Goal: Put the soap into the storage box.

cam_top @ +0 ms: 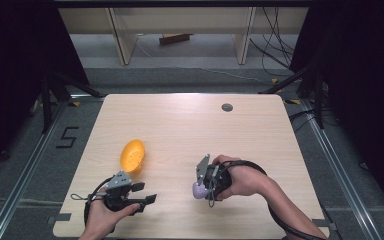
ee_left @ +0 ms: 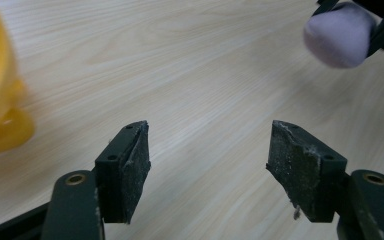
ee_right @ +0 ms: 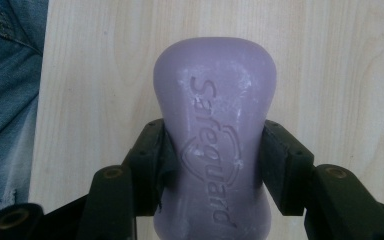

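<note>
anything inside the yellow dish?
The yellow dish looks empty in the high view: bare perforated floor. In the left gripper view its near wall hides the inside. The purple soap sits clamped in the right tool.

**Table layout**

Table [cam_top: 190,120]: dish [cam_top: 132,155] at left-centre, resting on the surface. Left gripper [cam_top: 142,199] just nearer the person than the dish. Right gripper [cam_top: 202,187] right of both, soap bar [ee_right: 215,145] between its jaws.

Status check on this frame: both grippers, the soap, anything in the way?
Right gripper shut on purple soap bar. Left gripper open, empty. Yellow dish waiting, path clear.
</note>
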### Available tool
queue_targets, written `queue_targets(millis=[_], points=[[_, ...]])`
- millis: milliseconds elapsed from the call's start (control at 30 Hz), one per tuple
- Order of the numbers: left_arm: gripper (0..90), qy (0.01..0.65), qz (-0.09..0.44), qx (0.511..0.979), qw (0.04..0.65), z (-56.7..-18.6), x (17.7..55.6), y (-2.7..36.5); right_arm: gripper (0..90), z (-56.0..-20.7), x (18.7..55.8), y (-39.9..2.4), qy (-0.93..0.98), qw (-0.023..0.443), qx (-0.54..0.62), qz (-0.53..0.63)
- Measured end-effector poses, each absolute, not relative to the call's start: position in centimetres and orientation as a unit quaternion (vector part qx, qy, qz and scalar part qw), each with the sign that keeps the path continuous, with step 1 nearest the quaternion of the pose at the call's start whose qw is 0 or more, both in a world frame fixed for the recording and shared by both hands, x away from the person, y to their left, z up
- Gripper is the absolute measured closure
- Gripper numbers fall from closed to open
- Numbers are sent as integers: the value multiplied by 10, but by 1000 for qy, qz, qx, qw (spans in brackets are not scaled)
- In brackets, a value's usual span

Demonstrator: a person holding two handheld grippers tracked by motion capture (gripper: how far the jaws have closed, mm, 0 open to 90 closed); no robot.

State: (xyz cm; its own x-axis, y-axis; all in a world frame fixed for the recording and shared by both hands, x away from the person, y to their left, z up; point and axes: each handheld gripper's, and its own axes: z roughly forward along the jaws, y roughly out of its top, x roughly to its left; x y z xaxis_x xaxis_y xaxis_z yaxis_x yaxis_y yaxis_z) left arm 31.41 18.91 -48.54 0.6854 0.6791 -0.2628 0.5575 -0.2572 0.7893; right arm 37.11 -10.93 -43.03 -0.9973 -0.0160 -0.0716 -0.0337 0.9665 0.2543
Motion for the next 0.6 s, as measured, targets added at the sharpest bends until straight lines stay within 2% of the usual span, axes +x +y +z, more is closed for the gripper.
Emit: queue_targets(millis=[300,600], points=[[327,375,-6,788,489,-471,327,154,500,-440,354,-115,985,79,-5,157],[337,365,-59,787,494,-459,338,121,500,-450,338,-118,969,162,18,188]])
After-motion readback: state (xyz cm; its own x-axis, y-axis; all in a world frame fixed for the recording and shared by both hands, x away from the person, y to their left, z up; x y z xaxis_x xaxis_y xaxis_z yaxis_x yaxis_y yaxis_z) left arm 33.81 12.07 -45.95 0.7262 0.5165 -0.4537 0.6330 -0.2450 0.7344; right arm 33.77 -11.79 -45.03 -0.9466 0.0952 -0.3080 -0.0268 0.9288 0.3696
